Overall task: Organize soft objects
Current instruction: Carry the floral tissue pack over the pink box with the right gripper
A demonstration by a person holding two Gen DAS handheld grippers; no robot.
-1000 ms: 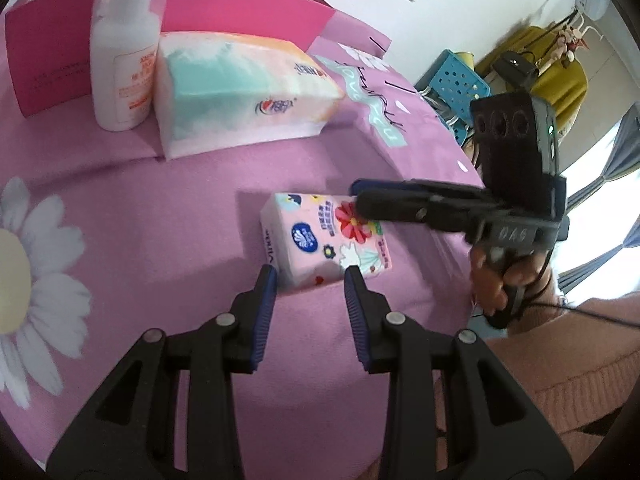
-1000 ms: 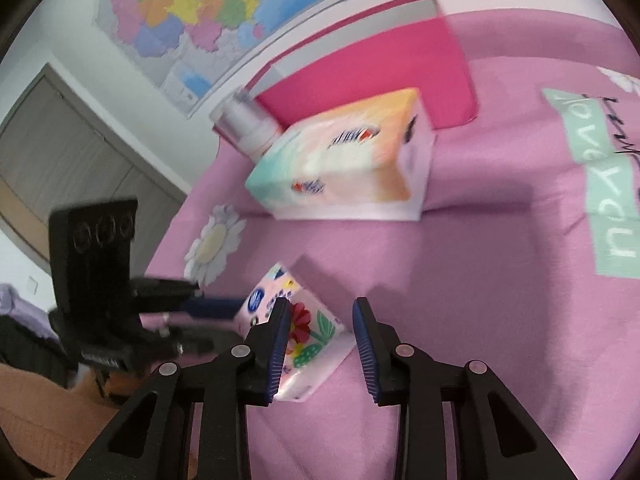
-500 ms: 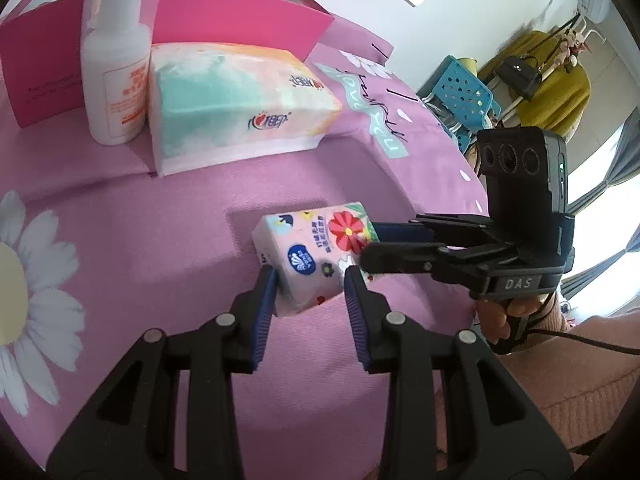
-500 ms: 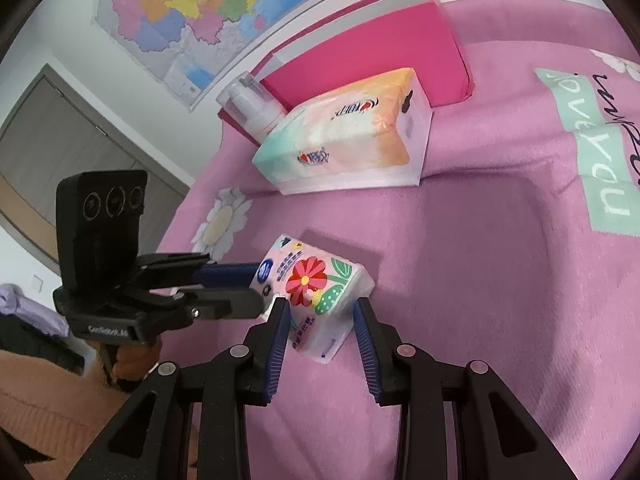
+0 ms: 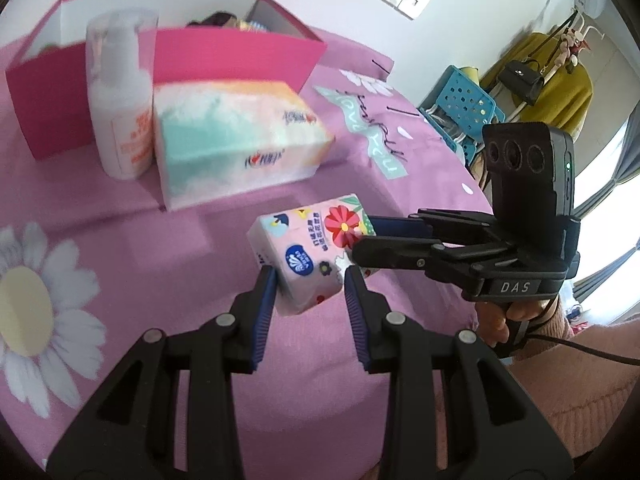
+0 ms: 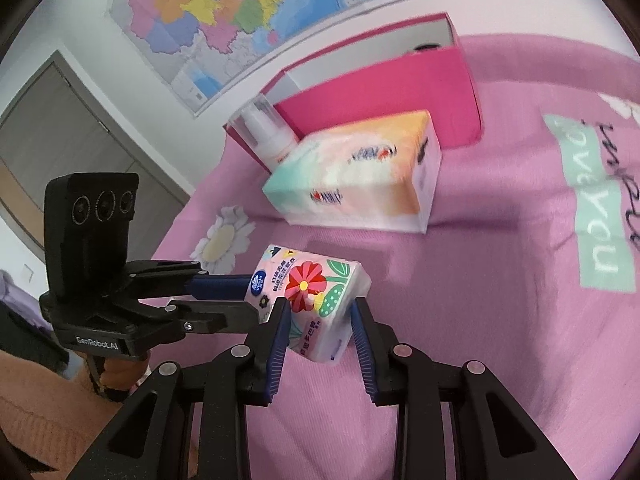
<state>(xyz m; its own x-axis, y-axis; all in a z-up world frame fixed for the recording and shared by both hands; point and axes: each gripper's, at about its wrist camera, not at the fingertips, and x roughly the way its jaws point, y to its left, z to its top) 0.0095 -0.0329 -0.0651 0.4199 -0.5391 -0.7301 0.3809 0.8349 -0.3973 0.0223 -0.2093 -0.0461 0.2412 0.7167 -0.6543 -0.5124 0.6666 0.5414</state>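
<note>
We grip the floral tissue pack (image 5: 310, 258) from both ends, left gripper (image 5: 310, 280) and right gripper (image 6: 320, 312) each clamped on it, lifted above the pink bedspread (image 6: 480, 280); beyond lie the large tissue pack (image 5: 236, 144), pump bottle (image 5: 120, 104) and pink box (image 6: 384, 88).

Small floral tissue pack (image 5: 308, 264) up off the pink bedspread (image 5: 140, 256), tilted; big tissue pack (image 5: 236, 144) waiting behind.

You've got the little pack raised and canted, red-flower face upward, blue round logo at its near corner; it's pink, soft, corners slightly squashed; beyond it your large pack lies flat on the spread, mint fading to peach, just beside the white pump bottle (image 5: 120, 108) and in front of the open pink box (image 5: 224, 52), whose contents you can't make out.
</note>
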